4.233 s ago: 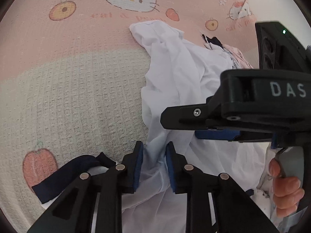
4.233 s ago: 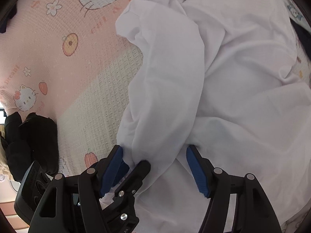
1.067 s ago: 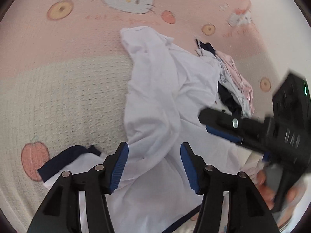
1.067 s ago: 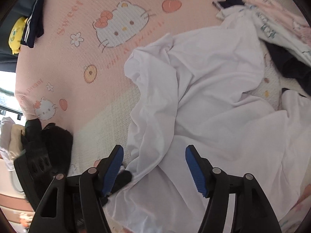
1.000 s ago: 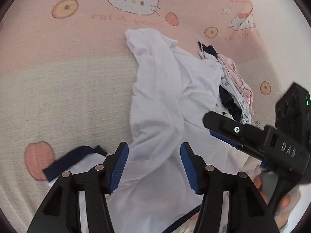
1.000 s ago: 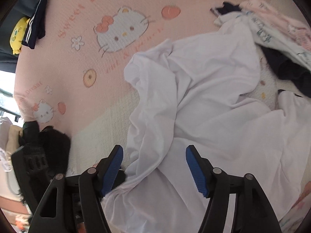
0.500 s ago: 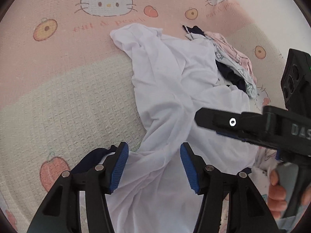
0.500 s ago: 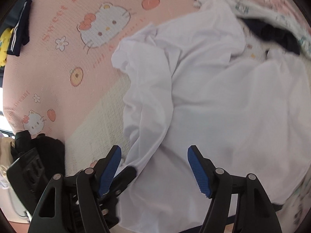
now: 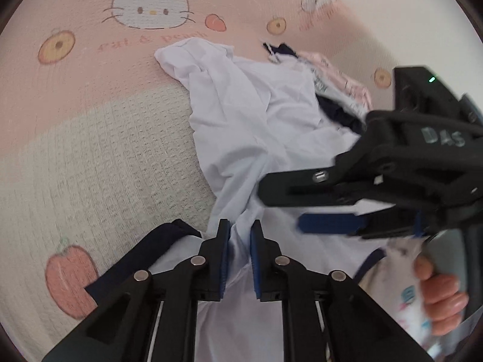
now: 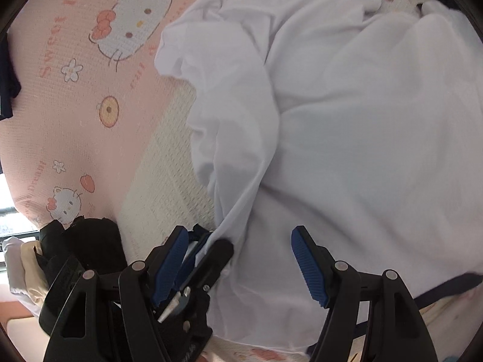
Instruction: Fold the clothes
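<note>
While crumpled on bedding (image 9: 90,157), one white garment (image 9: 250,126), two grippers.

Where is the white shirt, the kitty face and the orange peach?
white shirt (image 9: 247,114), left wrist view, its crumpled middle.
kitty face (image 9: 151,7), left wrist view, between the eyes.
orange peach (image 9: 70,277), left wrist view, centre of the fruit.

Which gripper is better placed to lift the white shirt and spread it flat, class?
Left. The left gripper has just closed on a fold of the white shirt, while the right gripper hangs open above it.
</note>
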Available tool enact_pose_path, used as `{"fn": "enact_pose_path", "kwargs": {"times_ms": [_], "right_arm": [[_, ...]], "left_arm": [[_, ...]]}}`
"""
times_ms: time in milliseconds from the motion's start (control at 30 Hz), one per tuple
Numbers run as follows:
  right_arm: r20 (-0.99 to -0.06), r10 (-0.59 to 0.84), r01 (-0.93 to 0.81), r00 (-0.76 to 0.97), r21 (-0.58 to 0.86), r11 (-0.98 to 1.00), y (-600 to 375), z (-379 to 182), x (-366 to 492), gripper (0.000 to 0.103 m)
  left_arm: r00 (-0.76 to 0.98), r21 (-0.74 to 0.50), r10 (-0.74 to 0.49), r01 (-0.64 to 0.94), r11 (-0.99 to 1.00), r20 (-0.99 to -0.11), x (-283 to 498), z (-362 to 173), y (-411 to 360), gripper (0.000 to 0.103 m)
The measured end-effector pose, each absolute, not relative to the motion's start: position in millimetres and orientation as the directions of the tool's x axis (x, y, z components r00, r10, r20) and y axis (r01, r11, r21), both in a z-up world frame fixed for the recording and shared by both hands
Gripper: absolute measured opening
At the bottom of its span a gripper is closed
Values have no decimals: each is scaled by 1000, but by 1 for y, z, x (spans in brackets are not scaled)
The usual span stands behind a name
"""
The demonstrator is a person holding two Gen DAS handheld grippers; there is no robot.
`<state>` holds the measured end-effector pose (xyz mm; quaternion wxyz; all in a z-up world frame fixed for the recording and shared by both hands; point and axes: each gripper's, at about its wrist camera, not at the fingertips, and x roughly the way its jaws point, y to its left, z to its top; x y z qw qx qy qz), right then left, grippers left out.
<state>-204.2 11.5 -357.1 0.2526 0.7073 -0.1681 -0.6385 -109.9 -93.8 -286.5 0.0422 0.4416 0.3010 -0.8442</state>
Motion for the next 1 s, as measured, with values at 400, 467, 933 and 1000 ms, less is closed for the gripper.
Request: {"fn": "enact_pose_path", "kwargs": {"times_ms": [400,467,933,1000], "right_arm": [[-834,-532,127,145,549,-826,-4,-361,-192,56],[-855,-500,157,137,517,-841,-6,-362,-191,44],[-665,-728,243,166,743,-624,-34,-336,-178,9],[-609,-768,196,200,792,-578,-41,-337,-179,9]], "left_arm": [[-627,-630,340,318,-709,-700,-106,-295,-82,9],[-636,-643,348,314,-698,-689,-106,-294,-83,9],[-681,-646,269,386,-658,-681,-103,-286,-92,9],[-694,-649,246,405,-644,-677,-95,-283,-99,9]]}}
